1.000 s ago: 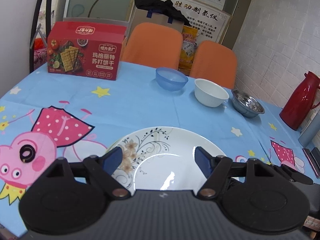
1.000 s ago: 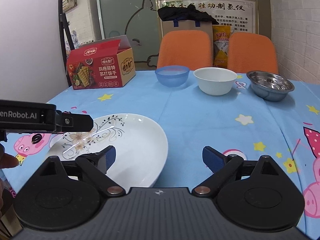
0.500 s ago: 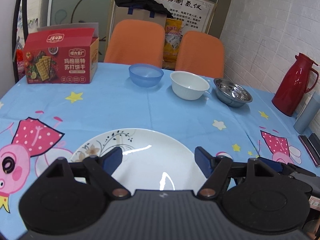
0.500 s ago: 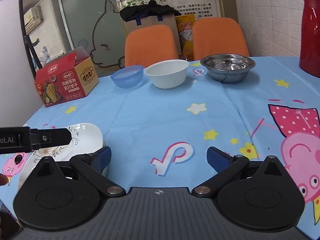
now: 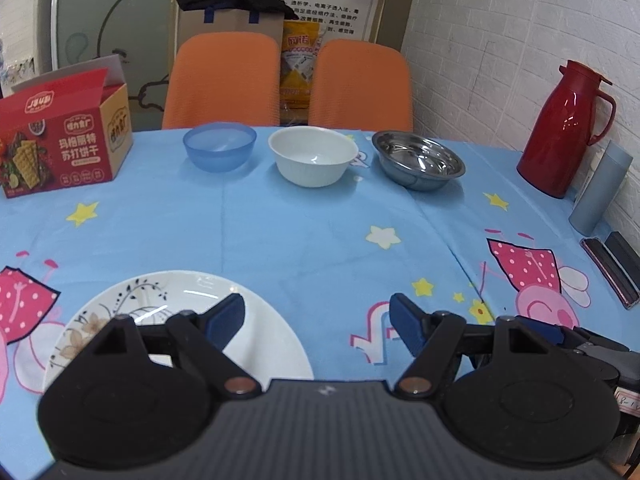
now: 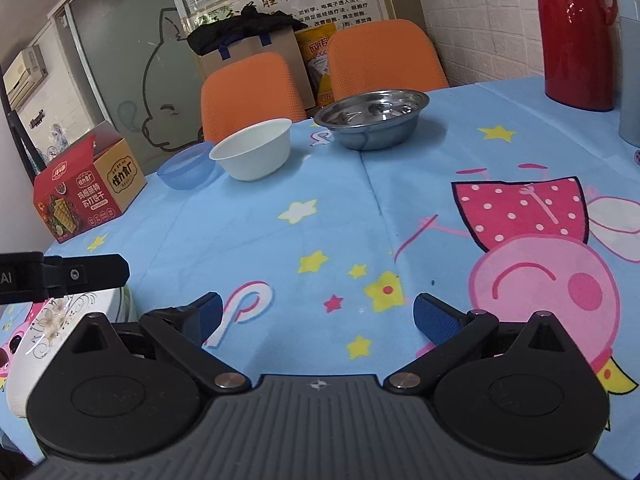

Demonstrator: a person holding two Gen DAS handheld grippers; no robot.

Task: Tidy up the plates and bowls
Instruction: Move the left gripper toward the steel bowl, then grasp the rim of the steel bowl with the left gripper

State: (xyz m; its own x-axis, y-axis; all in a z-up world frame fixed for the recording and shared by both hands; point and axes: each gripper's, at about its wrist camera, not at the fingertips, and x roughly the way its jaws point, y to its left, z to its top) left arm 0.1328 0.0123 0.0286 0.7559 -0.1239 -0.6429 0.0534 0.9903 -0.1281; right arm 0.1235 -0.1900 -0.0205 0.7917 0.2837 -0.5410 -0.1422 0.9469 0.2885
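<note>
Both tongs have swung right across the surface point(image 5: 280, 232) since a second ago: the floral plate point(image 5: 168, 304), then centred between the left tongs' pads, now sits at lower left of the left wrist view with only the left pad over it, and in the right wrist view it has slid from mid-left to a sliver at the far lower-left edge point(image 6: 36, 336). The left tongs point(image 5: 316, 320) are open, nothing between the blue pads, just tablecloth under the gap. The right tongs point(image 6: 318, 314) are also open and empty, over the cartoon pig print. A black bar of the left tongs shows at the left edge of the right wrist view, above the plate. The three bowls stand in a row at the far side of the surface, unmoved: blue plastic bowl point(image 5: 219, 151) on the left, white bowl point(image 5: 313, 156) in the middle, steel bowl point(image 5: 418, 159) on the right, all apart in the left wrist view; the blue one looks partly hidden behind the white one from the right wrist. Red cracker box point(image 5: 64, 136) at far left, flap open. Red thermos jug point(image 5: 568, 128) and a grey cylinder point(image 5: 600, 188) stand at the right by the brick wall, dark flat items point(image 5: 612, 268) near the right edge. Two orange chairs point(image 5: 224, 80) are behind the surface, with a cardboard box topped by black cloth point(image 5: 230, 12). Nothing lies between the tongs and the bowls.
</note>
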